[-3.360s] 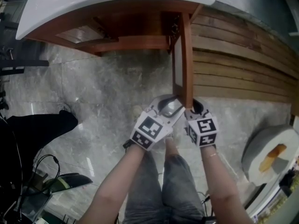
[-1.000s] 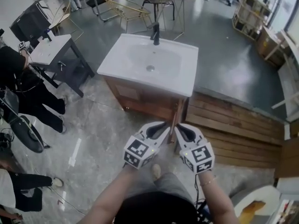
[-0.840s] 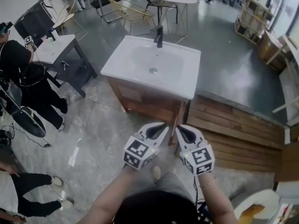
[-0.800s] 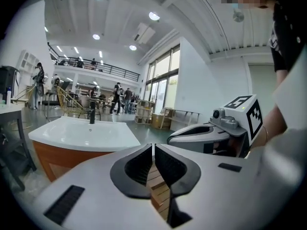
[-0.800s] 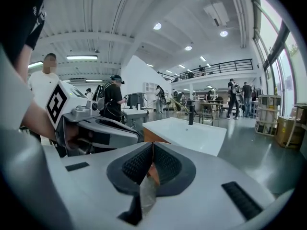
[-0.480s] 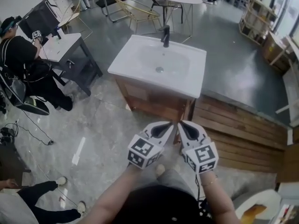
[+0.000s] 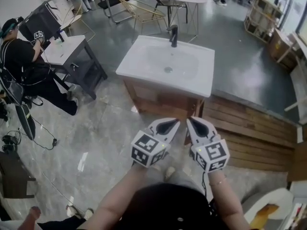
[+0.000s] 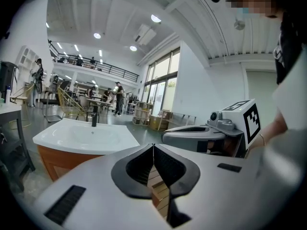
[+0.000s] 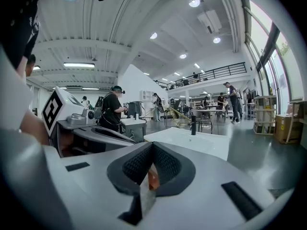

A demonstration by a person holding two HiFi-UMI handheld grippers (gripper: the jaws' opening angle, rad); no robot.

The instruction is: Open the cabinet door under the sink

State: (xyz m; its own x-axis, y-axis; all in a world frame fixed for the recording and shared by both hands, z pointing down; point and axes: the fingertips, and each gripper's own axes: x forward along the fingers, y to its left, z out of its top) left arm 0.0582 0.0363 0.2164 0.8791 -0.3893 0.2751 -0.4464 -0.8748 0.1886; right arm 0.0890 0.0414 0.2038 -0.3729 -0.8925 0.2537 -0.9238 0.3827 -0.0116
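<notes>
Both of my hand-held grippers are closed with nothing between the pads. The left hand-held gripper (image 7: 173, 123) has its jaws met at the tip. Through the slit below them, its own view gives only strips of the wooden decking (image 7: 254, 133) on the right.

The right hand-held gripper (image 7: 192, 123) has just been closing, and its jaws now meet as well. A brown sliver shows through the gap beneath, too small for me to say what it is.

The cabinet door (image 7: 197, 111) stands open, edge-on toward me, at the right front corner of the cabinet (image 7: 158, 97) under the sink (image 7: 136, 71). From above, my grippers cover most of its near edge, so I cannot tell whether either touches it. The basin hides the cabinet's inside.
</notes>
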